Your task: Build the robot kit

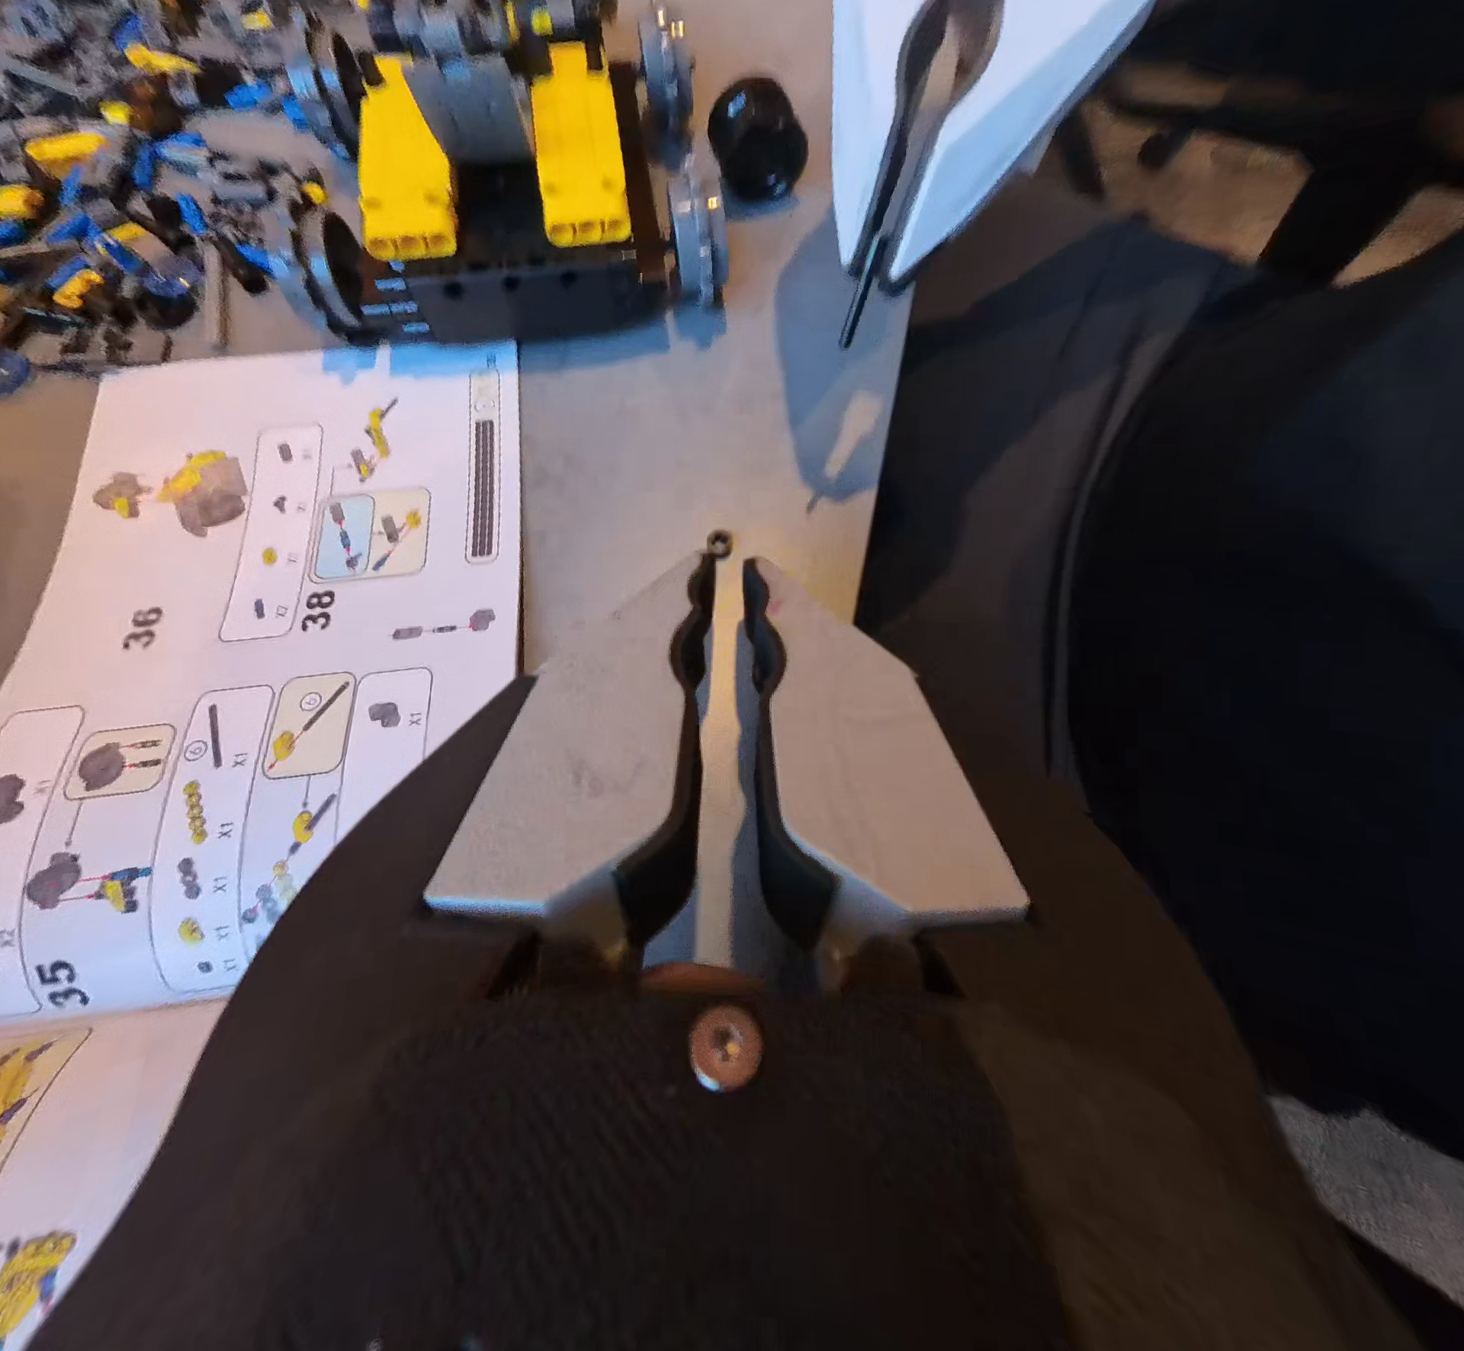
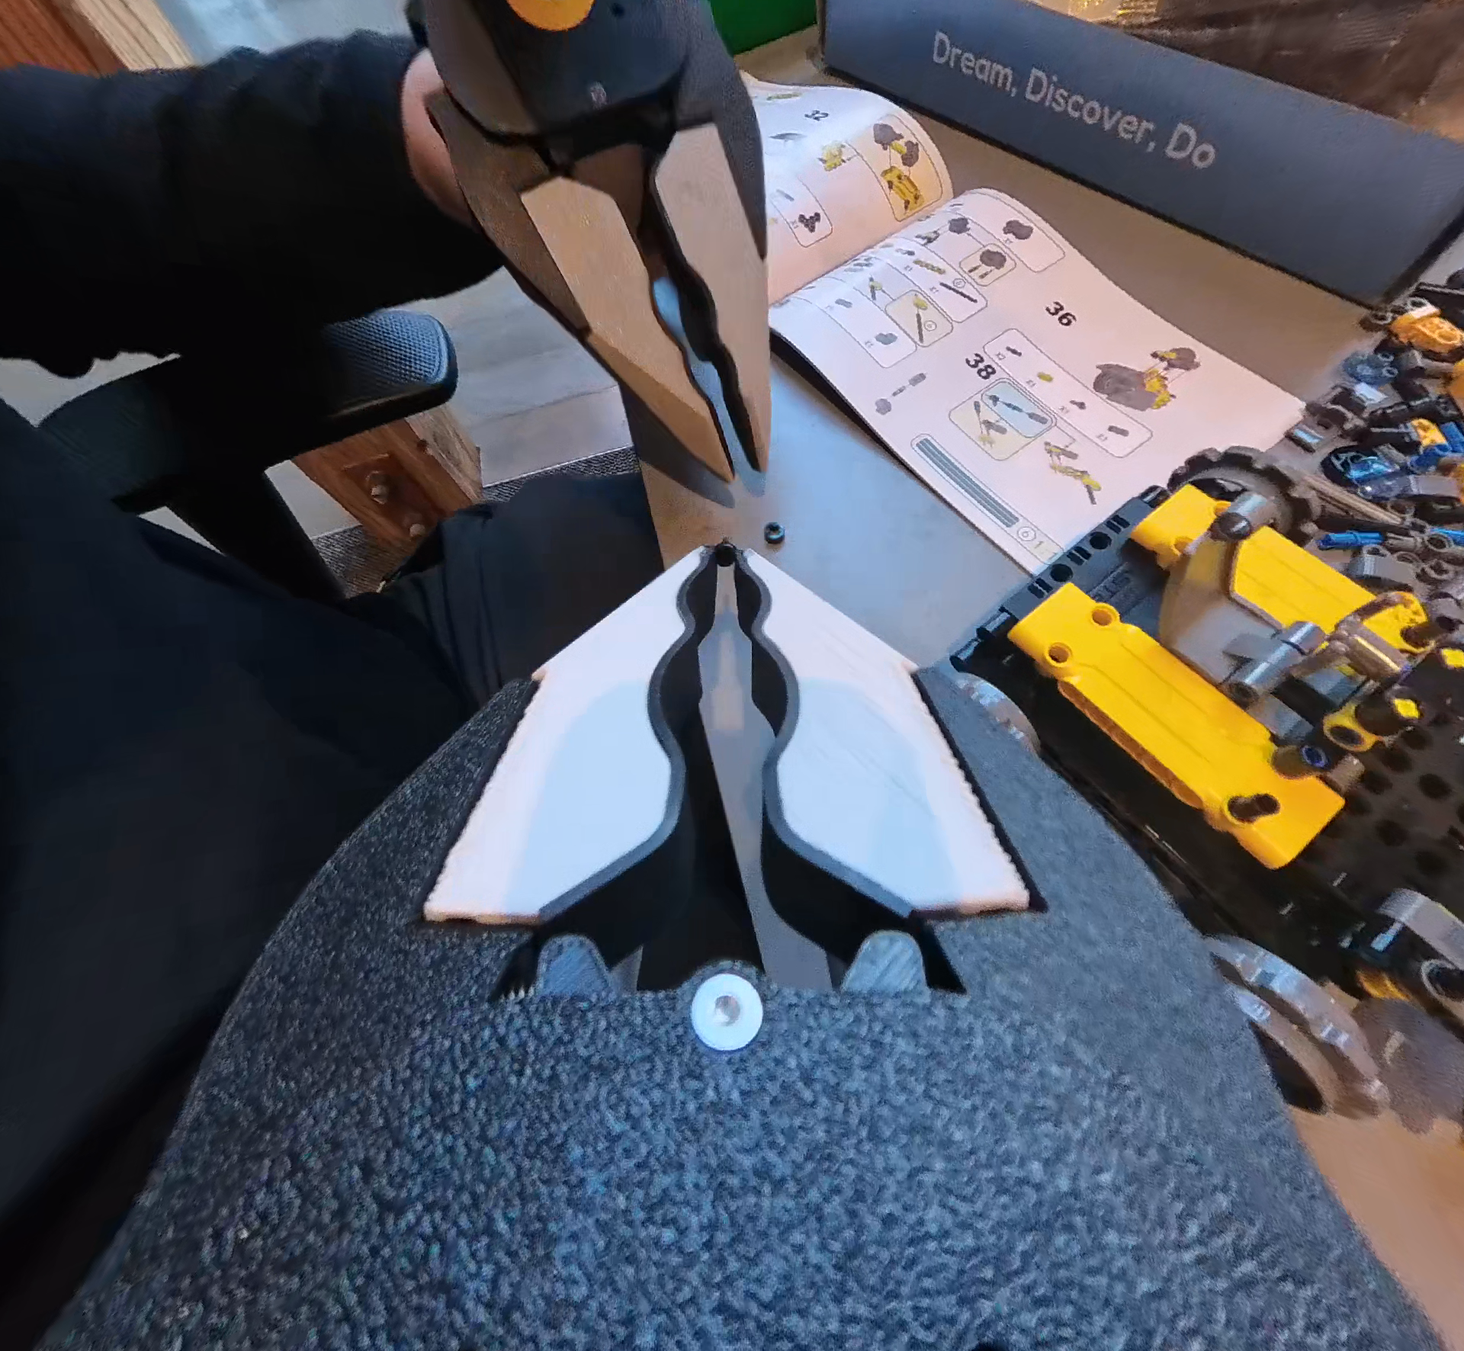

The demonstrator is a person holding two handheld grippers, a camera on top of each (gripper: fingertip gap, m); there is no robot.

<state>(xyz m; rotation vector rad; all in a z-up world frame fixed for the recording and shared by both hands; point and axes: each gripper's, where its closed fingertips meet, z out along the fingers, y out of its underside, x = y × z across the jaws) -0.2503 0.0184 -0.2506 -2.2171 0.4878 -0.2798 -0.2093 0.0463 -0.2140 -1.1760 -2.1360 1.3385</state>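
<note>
Pinched between the closed fingertips of the right gripper (image 2: pixel 725 560) is a thin black rod (image 2: pixel 733 743). It runs back along the gap between the fingers, and its far end shows just past the tips. A small black ring (image 2: pixel 775 531) lies on the grey table (image 2: pixel 855 600) just ahead of those tips and slightly to their right, near the table's edge.

The left gripper (image 2: pixel 745 465) hangs over the ring from the far side. Its jaws stand a narrow slit apart with nothing between them, and the tips are close to the ring but clear of it.

To the right of the right gripper sits a yellow and black brick vehicle (image 2: pixel 1172 679). Beyond it lie an open instruction booklet (image 2: pixel 1030 378), a heap of loose pieces (image 2: pixel 1410 410) and a dark box (image 2: pixel 1109 109). In the left wrist view a black tyre (image 1: pixel 756 137) stands beside the vehicle.
</note>
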